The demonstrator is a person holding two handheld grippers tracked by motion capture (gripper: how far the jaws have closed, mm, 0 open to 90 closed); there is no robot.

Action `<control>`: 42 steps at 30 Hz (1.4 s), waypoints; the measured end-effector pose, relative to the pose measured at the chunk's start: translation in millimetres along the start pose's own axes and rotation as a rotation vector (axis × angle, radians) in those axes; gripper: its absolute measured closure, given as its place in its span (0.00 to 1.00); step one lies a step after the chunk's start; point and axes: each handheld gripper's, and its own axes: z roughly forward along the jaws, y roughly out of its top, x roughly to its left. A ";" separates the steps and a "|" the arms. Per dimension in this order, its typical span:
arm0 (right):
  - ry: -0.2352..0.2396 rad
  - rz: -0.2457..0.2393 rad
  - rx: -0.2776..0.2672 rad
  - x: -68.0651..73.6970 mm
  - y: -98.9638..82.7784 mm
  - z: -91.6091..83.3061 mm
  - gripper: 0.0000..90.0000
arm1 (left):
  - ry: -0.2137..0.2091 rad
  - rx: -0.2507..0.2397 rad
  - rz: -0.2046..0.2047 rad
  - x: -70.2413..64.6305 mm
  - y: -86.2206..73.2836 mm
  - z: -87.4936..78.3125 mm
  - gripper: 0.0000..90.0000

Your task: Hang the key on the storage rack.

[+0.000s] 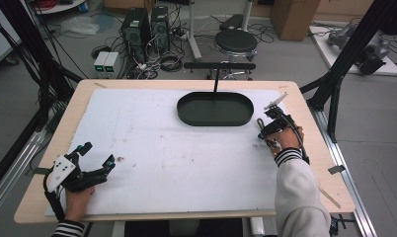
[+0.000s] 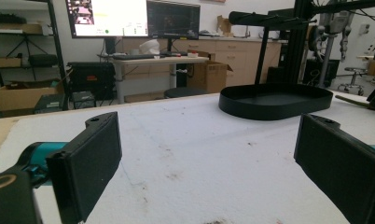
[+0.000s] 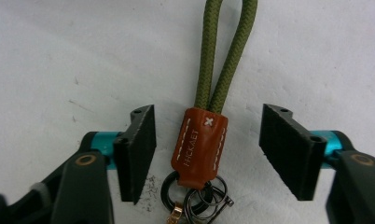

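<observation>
Right gripper [image 3: 208,154]: jaws apart, pointed down at the white table cover, holding nothing — the keychain lies in the gap between them, touching neither pad.
Keychain [image 3: 200,147]: brown leather tab with white stitching, an olive cord loop [image 3: 225,51] running out of its top, dark metal rings [image 3: 197,191] bunched at its bottom.
Long axis: in the right gripper view the keychain runs straight away from the camera, cord end far, rings near; the jaws face each other across that axis, so a closing would pinch the leather tab from its two sides.
Centring: the tab sits a little nearer the left-hand pad in that view than the other.
Place on the table: the high view puts the right gripper [image 1: 274,129] at the table's right side, just beside the right end of the black oval tray [image 1: 215,109]; the keychain itself is too small to tell there.
Left gripper [image 2: 209,163]: jaws wide apart, empty, low over the cover; in the high view it [image 1: 95,160] rests at the near left corner.
Nearer hand: the right by far — the left is well apart, across the table.
Likely move: judged from this, closing on the tab.
</observation>
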 end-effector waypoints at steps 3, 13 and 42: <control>0.011 0.001 0.000 0.1 0.4 -0.7 0.50 | 0.001 0.000 0.000 0.0 0.0 0.0 0.09; 0.017 -0.004 0.013 1.5 1.4 -0.4 0.70 | 0.000 -0.001 0.000 -0.2 0.0 0.1 0.09; 0.031 -0.002 -0.043 0.1 0.2 -11.6 0.82 | 0.001 0.000 0.001 0.2 0.1 0.1 0.09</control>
